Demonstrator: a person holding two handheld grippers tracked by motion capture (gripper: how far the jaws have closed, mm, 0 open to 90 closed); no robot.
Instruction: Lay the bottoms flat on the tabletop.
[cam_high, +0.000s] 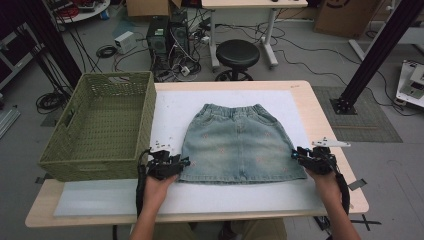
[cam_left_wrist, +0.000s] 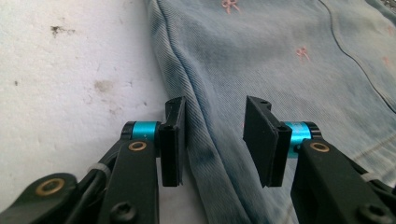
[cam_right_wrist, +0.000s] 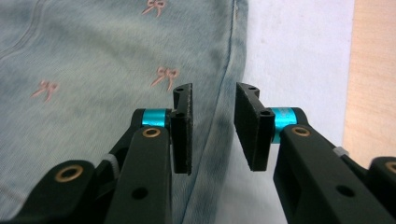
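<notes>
A light blue denim skirt (cam_high: 237, 140) with small pink bows lies flat on the white mat (cam_high: 172, 107), waistband at the far side. My left gripper (cam_high: 186, 161) sits at the skirt's lower left corner. In the left gripper view its jaws (cam_left_wrist: 215, 140) stand apart over the skirt's side seam (cam_left_wrist: 205, 140), and the pads do not press on it. My right gripper (cam_high: 296, 154) sits at the lower right corner. In the right gripper view it (cam_right_wrist: 214, 130) is open too, with the skirt's side seam (cam_right_wrist: 219, 93) running between its jaws.
A green woven basket (cam_high: 145, 120), nothing inside it, stands on the table's left end beside the mat. The wooden table edge (cam_high: 325, 125) runs close past the right gripper. Beyond the table a black stool (cam_high: 237, 52) stands among cables and computer boxes on the floor.
</notes>
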